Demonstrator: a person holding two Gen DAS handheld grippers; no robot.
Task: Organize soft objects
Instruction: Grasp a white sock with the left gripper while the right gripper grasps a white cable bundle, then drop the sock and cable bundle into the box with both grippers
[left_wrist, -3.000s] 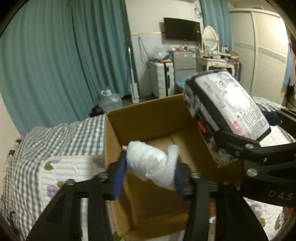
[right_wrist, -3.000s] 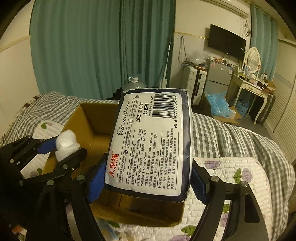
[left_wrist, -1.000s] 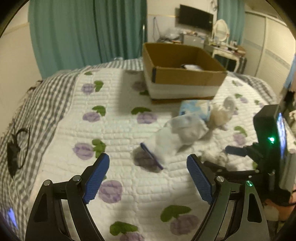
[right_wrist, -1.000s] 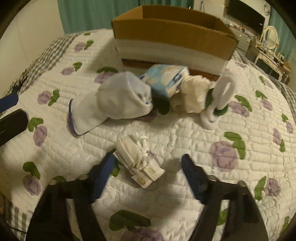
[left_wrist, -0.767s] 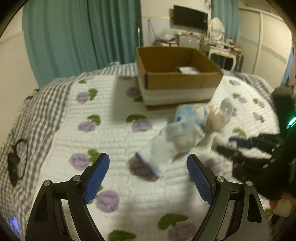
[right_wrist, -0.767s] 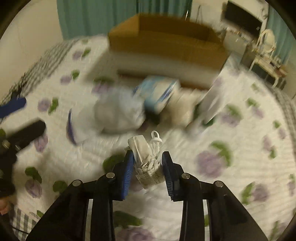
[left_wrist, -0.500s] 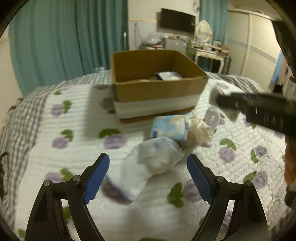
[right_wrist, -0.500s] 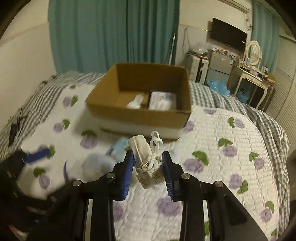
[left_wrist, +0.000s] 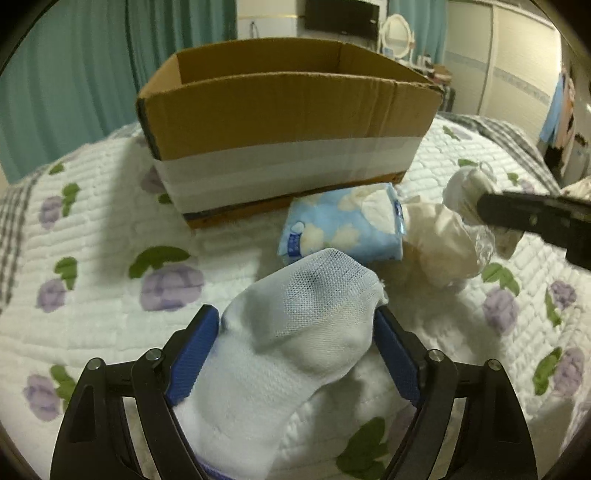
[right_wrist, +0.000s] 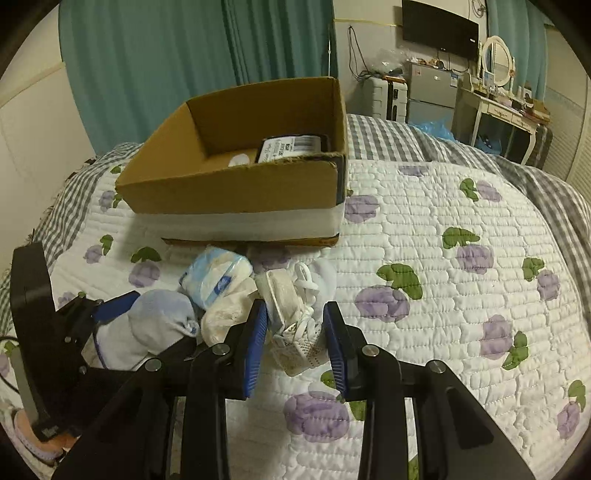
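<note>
A brown cardboard box with a white tape band stands on the quilted bed; in the right wrist view the box holds a tissue pack and a white wad. My left gripper is shut on a pale blue-white sock low over the quilt. My right gripper is shut on a small white bundled item with a cord loop, held above the quilt. A blue tissue packet and a cream cloth wad lie in front of the box.
The floral quilt spreads to the right of the box. Teal curtains hang behind. A dresser with a mirror and a suitcase stand beyond the bed at the back right.
My left gripper has come down and forward and closed on the sock. My right gripper, still holding the white bundle, has dropped closer to the pile in front of the box.
</note>
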